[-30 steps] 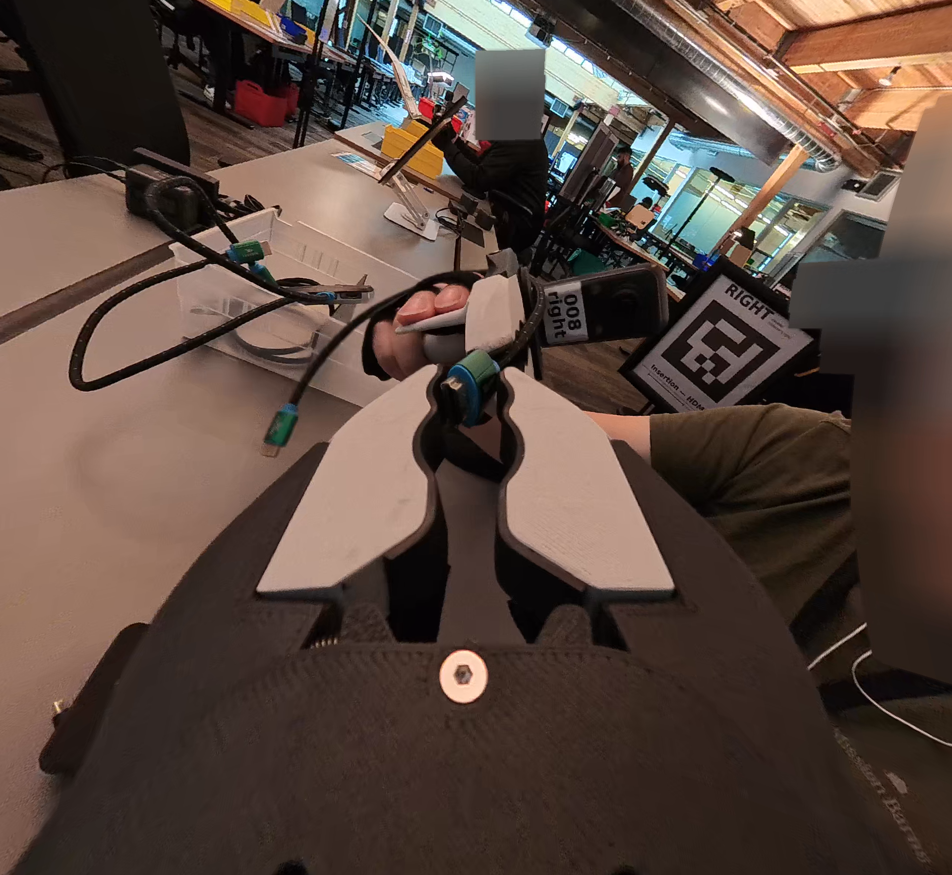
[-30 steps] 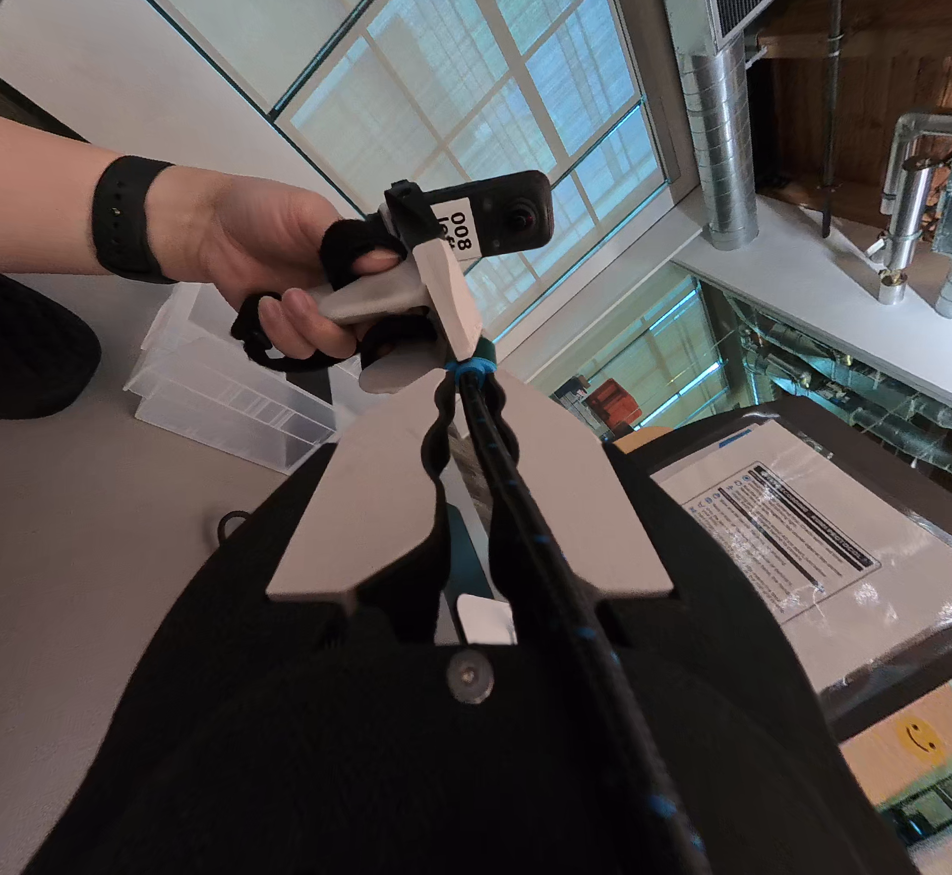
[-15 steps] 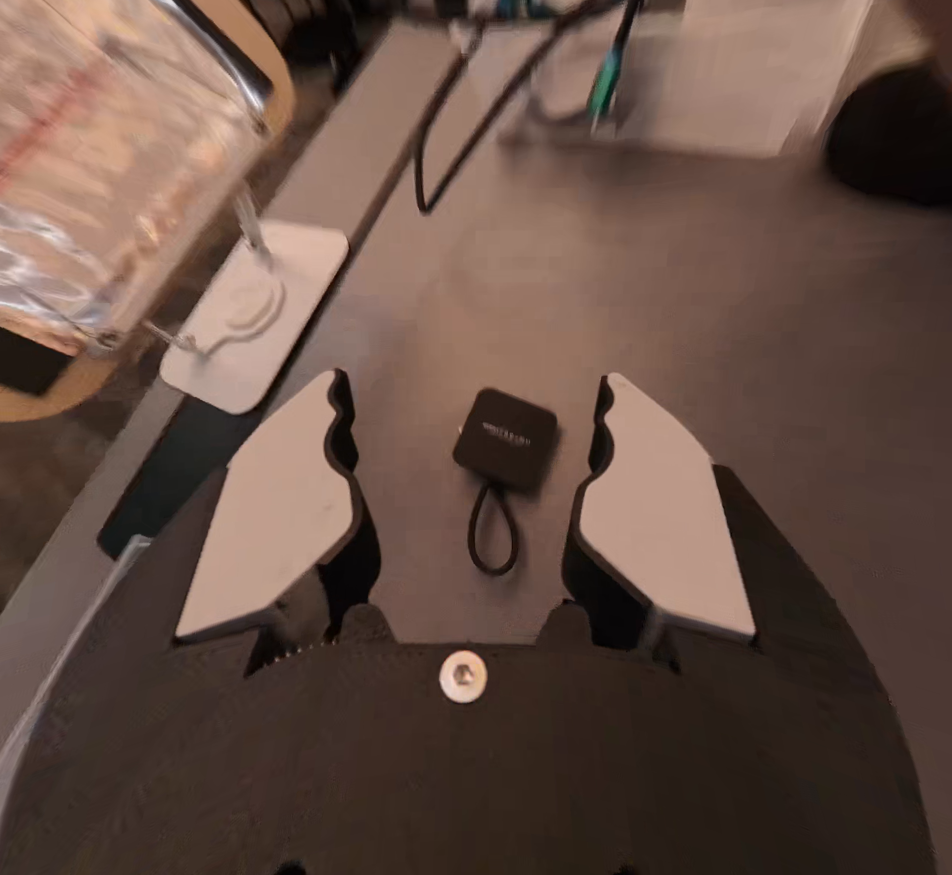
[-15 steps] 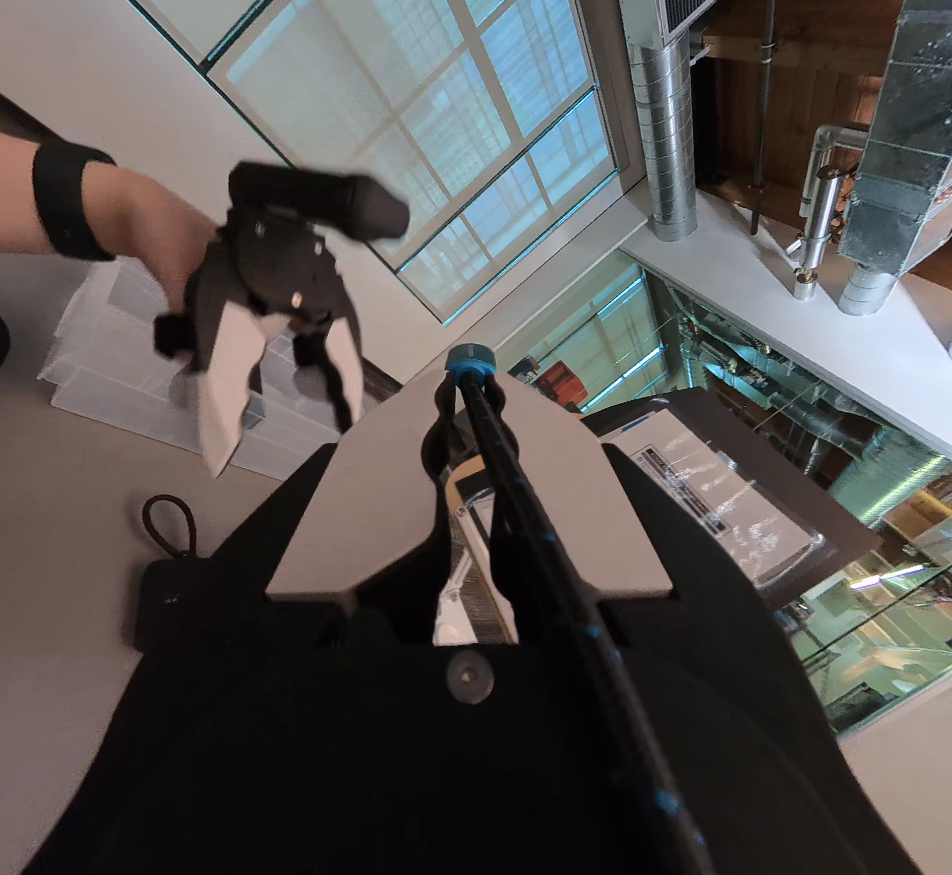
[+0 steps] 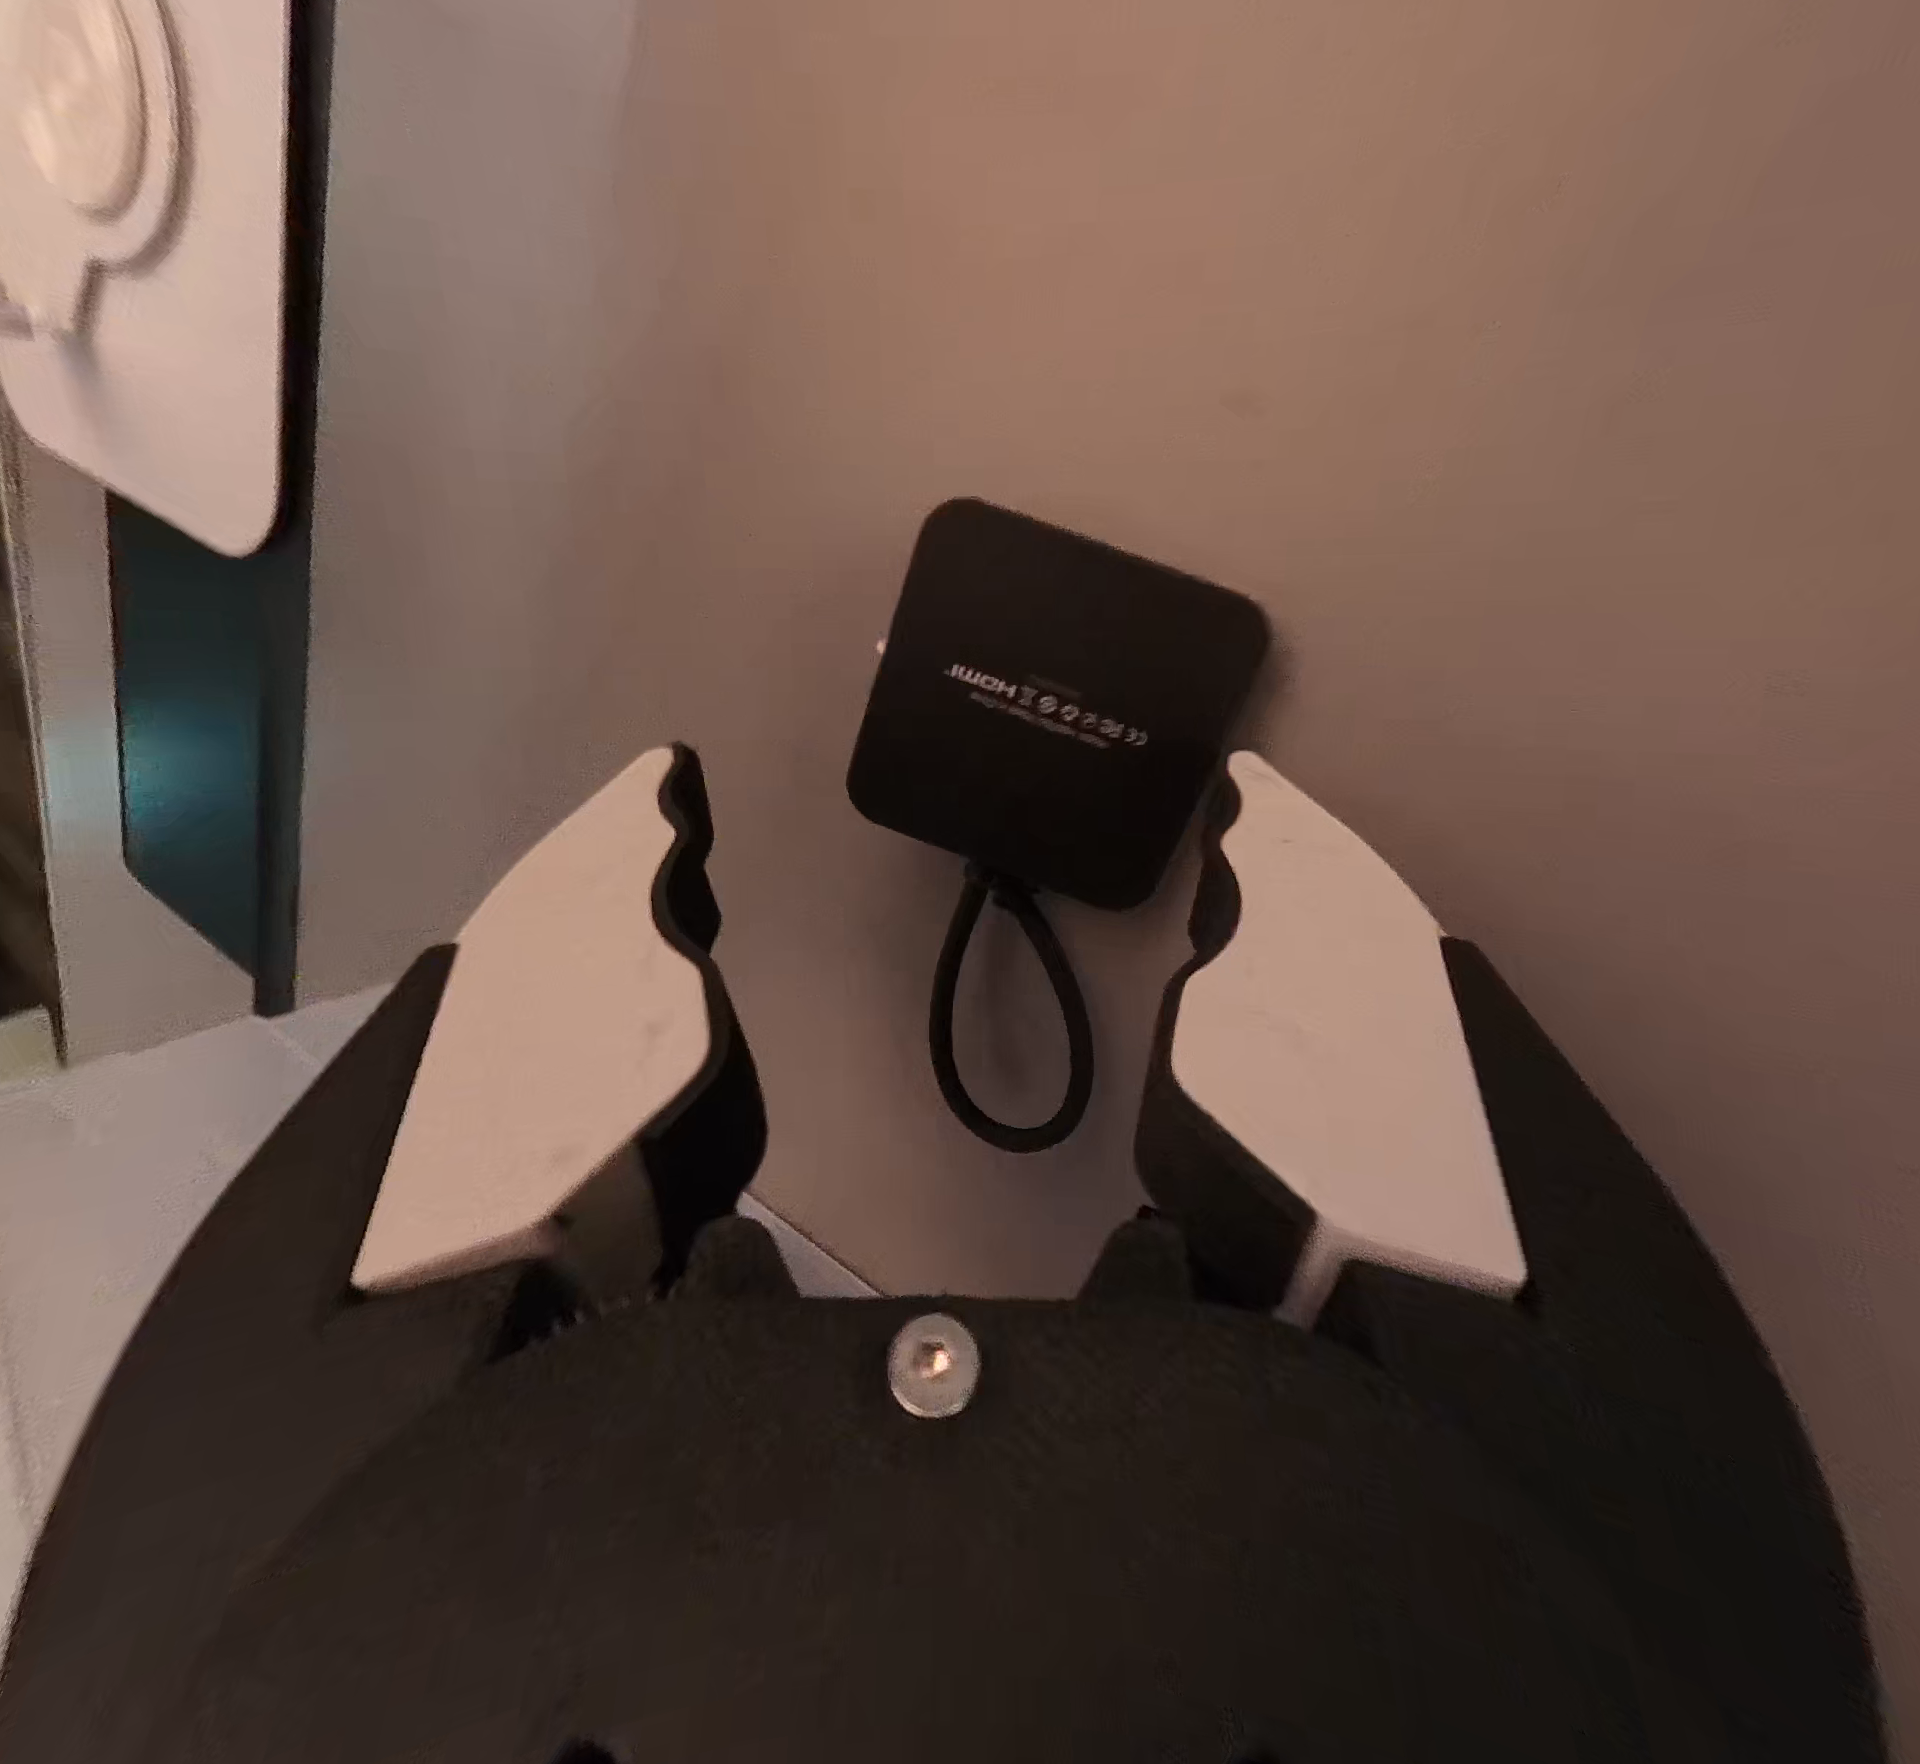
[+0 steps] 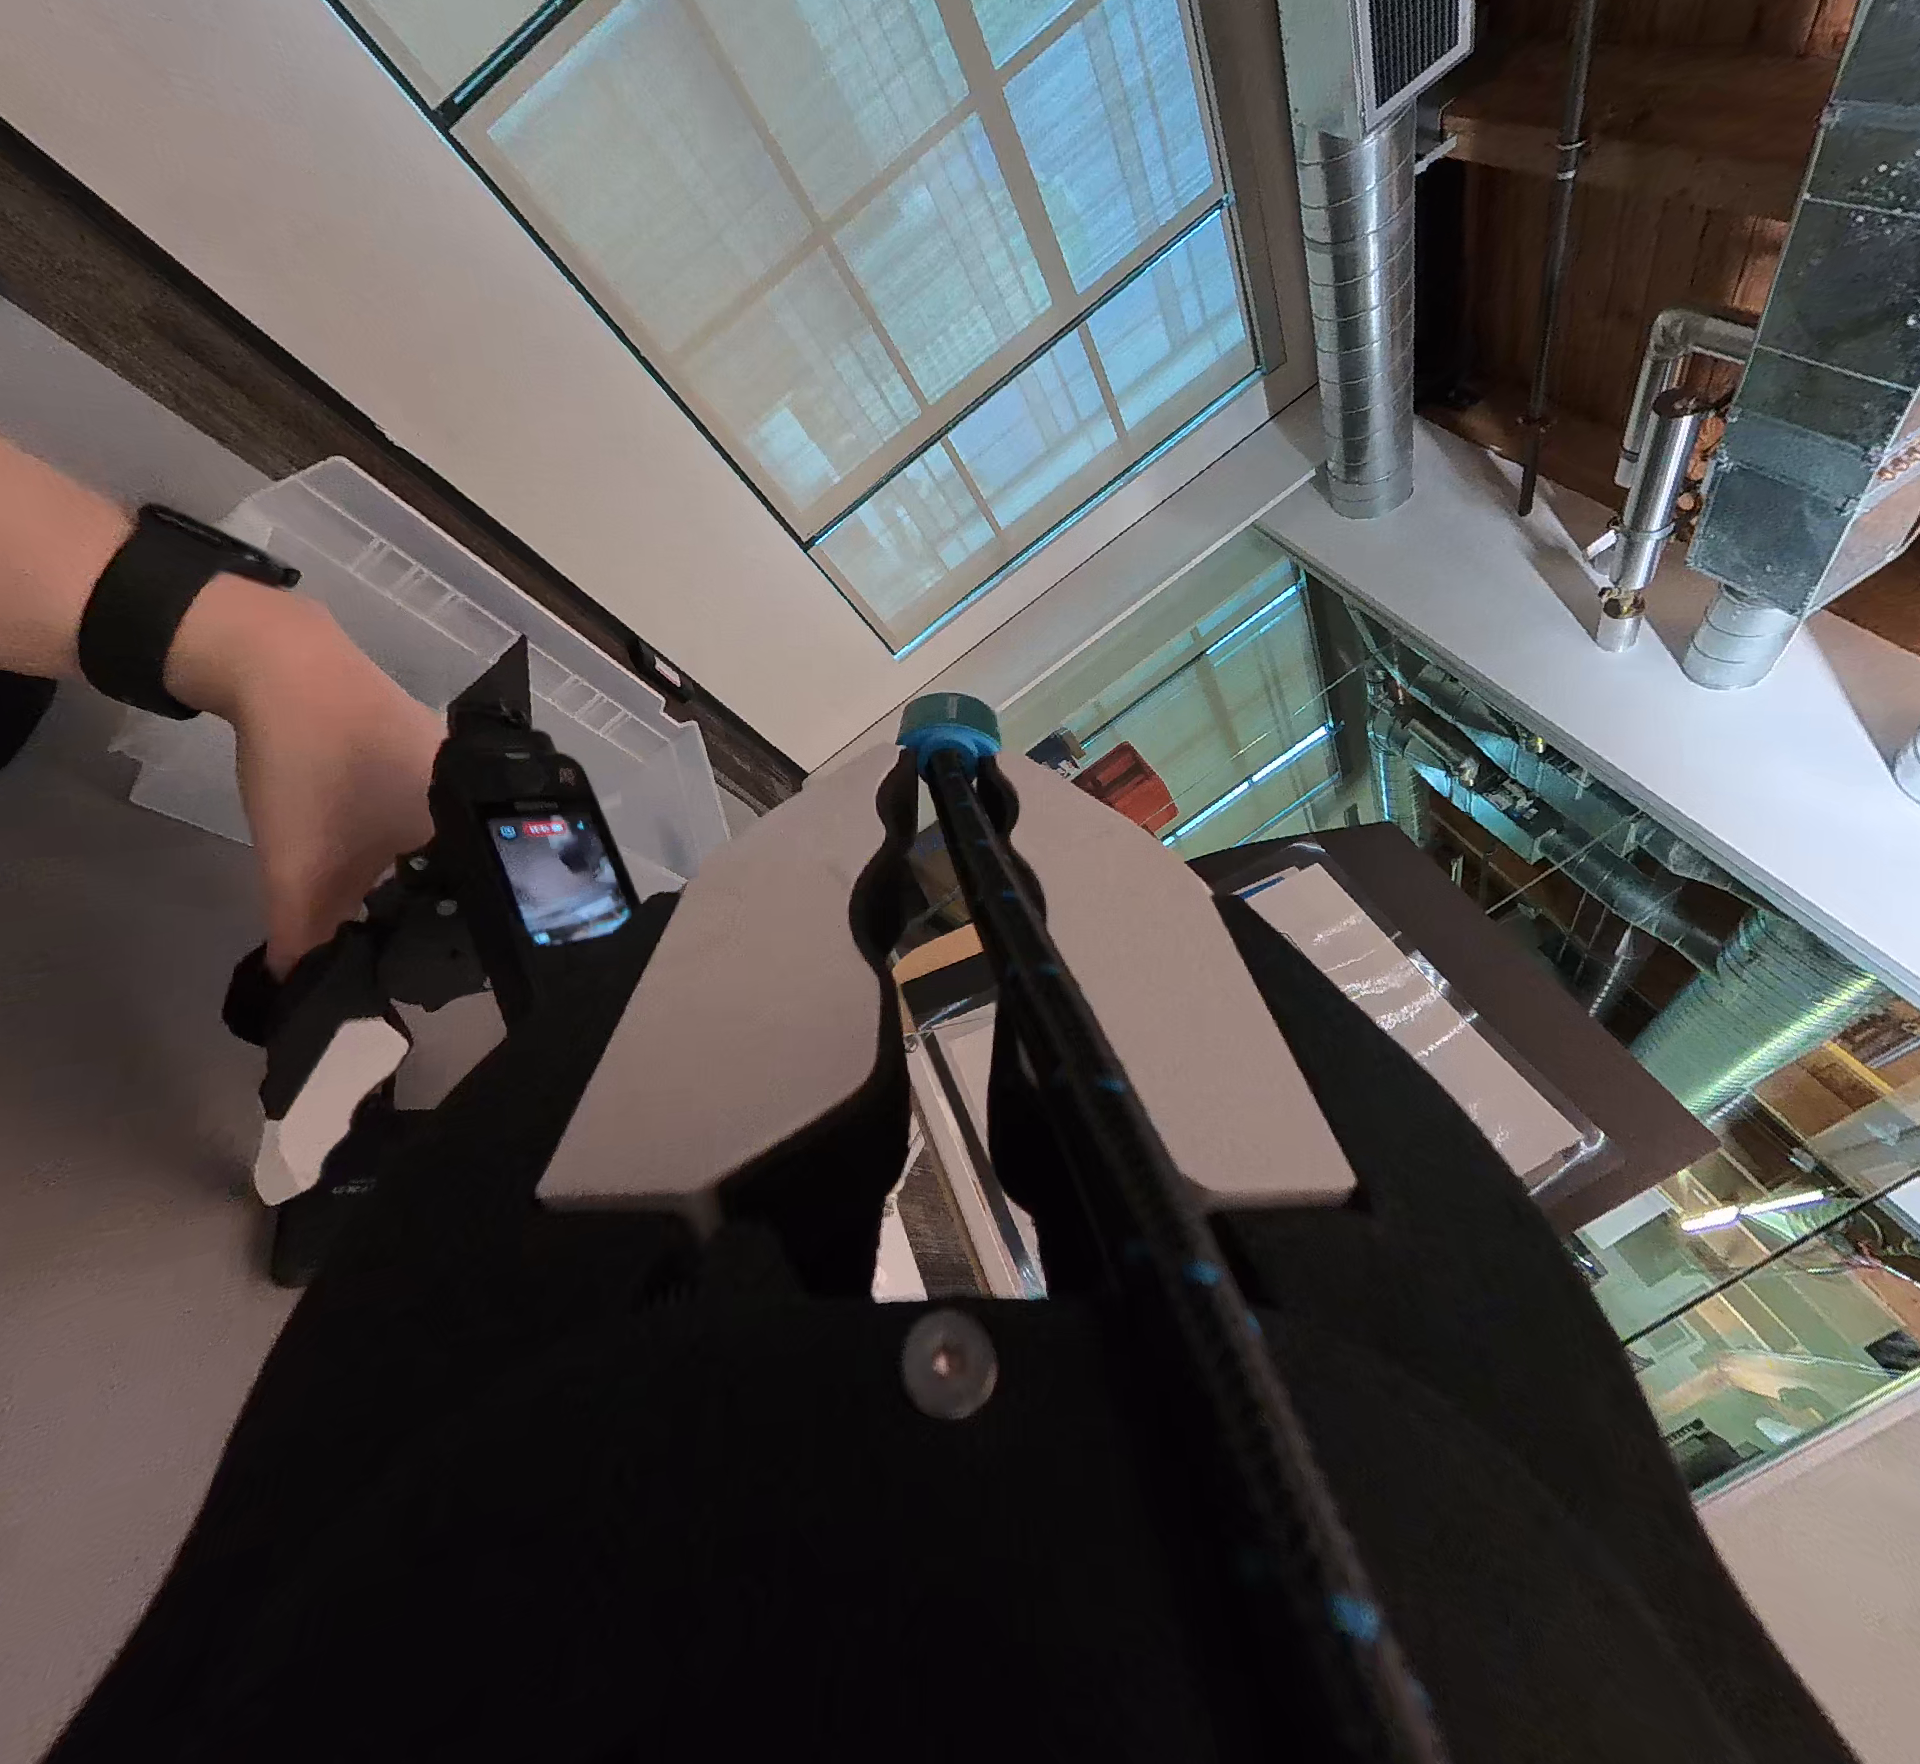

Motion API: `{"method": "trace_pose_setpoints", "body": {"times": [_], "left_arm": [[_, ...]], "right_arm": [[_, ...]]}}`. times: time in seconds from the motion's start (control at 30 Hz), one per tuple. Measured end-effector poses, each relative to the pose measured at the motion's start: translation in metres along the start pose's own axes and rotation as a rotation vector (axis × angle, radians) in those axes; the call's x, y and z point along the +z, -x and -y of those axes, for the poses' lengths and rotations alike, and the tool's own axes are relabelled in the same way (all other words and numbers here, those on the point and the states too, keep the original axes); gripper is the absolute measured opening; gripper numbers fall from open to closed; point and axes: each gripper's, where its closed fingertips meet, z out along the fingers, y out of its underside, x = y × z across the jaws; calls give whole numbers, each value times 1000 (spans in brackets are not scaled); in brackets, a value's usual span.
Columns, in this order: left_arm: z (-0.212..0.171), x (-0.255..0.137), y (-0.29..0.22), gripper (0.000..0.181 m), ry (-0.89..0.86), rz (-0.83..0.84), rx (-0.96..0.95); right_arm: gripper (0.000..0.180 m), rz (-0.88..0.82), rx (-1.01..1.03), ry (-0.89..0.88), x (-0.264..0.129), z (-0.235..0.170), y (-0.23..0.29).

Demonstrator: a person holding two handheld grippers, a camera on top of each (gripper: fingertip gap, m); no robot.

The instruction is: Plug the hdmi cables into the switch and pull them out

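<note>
The black square HDMI switch lies flat on the grey table, its short looped cord pointing toward me. My left gripper is open, with its fingers on either side of the switch's near edge and just above it. My right gripper is shut on a black braided HDMI cable just below its blue-collared plug, and holds it up in the air. The right wrist view also shows the left gripper low over the table in a person's hand.
A white stand base sits at the table's left edge. A clear plastic bin stands on the table behind the hand. A framed sheet on a stand is to the right of the right gripper.
My left gripper let go of the cable plug, opened, and swung down to the switch, coming closer over the last half second. My right gripper kept its hold on the cable.
</note>
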Motion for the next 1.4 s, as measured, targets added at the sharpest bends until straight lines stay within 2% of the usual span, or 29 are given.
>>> {"method": "trace_pose_setpoints", "body": {"times": [0.13, 0.23, 0.3, 0.53, 0.67, 0.8, 1.07, 1.17, 1.27, 1.4], "left_arm": [[0, 7, -5, 89, -6, -59, -49], [1, 7, -14, 73, -15, -123, -81], [-3, 6, -18, 71, 14, -149, -126], [-19, -2, -30, 76, 178, -185, -173], [-17, 0, -21, 92, 188, -127, -187], [-11, 3, -27, 99, 163, -192, -244], [0, 7, -26, 67, 104, -212, -257], [-2, 8, -25, 68, 119, -206, -288], [-3, 9, -21, 86, 123, -190, -314], [0, 12, -29, 81, 119, -276, -385]], "right_arm": [[11, 11, -8, 8, 0, 1, 1], [11, 15, 0, 5, 0, 0, 1], [11, 15, 2, 8, 0, -1, 1], [11, 21, 10, 14, 0, -2, 1], [11, 29, 2, 25, 1, -4, 3], [11, 27, -9, 29, 1, -4, 2], [11, 13, -8, 26, -4, -3, -3], [11, 16, -11, 30, -4, -3, -3], [11, 22, -18, 40, -3, -4, -1], [11, 36, -33, 54, -1, -7, 3]]}}
